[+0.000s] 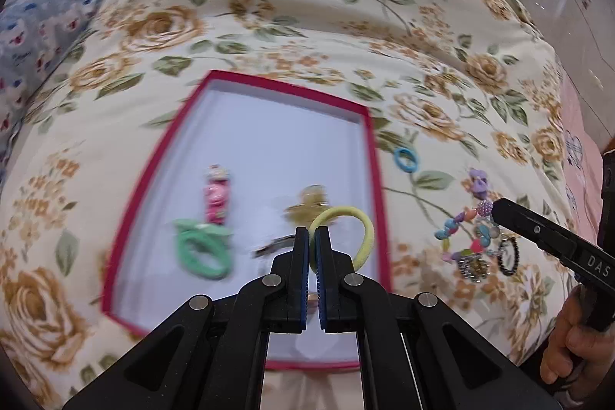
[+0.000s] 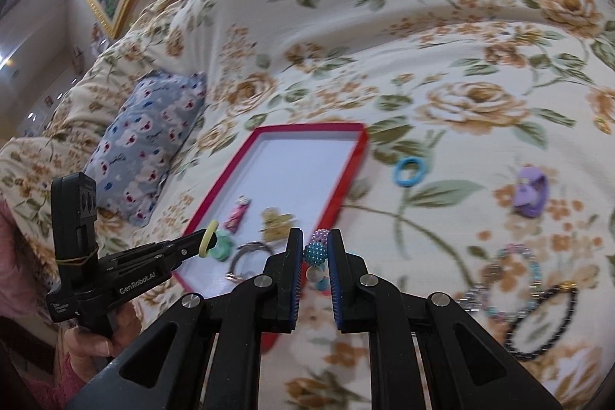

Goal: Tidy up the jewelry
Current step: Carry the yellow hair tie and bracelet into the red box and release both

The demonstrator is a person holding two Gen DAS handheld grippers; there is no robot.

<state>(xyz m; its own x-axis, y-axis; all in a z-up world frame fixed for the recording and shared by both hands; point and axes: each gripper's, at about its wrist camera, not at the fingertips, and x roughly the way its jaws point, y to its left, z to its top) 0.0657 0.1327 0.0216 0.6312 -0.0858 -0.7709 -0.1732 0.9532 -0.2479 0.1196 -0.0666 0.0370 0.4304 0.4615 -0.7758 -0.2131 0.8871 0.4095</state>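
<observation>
A red-rimmed tray [image 1: 374, 156] with a white floor lies on the floral bedspread. In it lie a green hair tie [image 1: 203, 248], a pink clip [image 1: 216, 198], a gold clip [image 1: 309, 204] and a dark ring-shaped piece [image 2: 250, 256]. My left gripper [image 1: 312, 237] is shut on a yellow hair tie [image 1: 359, 221] above the tray's right part. My right gripper [image 2: 315, 244] is shut on a colourful beaded bracelet [image 2: 316, 252], right of the tray; its beads [image 1: 461, 229] hang by the gripper tip in the left wrist view.
On the bedspread right of the tray lie a blue hair tie [image 2: 407, 171], a purple clip [image 2: 532, 195], a black bead bracelet [image 2: 546, 321] and a pastel bead bracelet [image 2: 519, 279]. A blue patterned pillow [image 2: 150, 145] lies left of the tray.
</observation>
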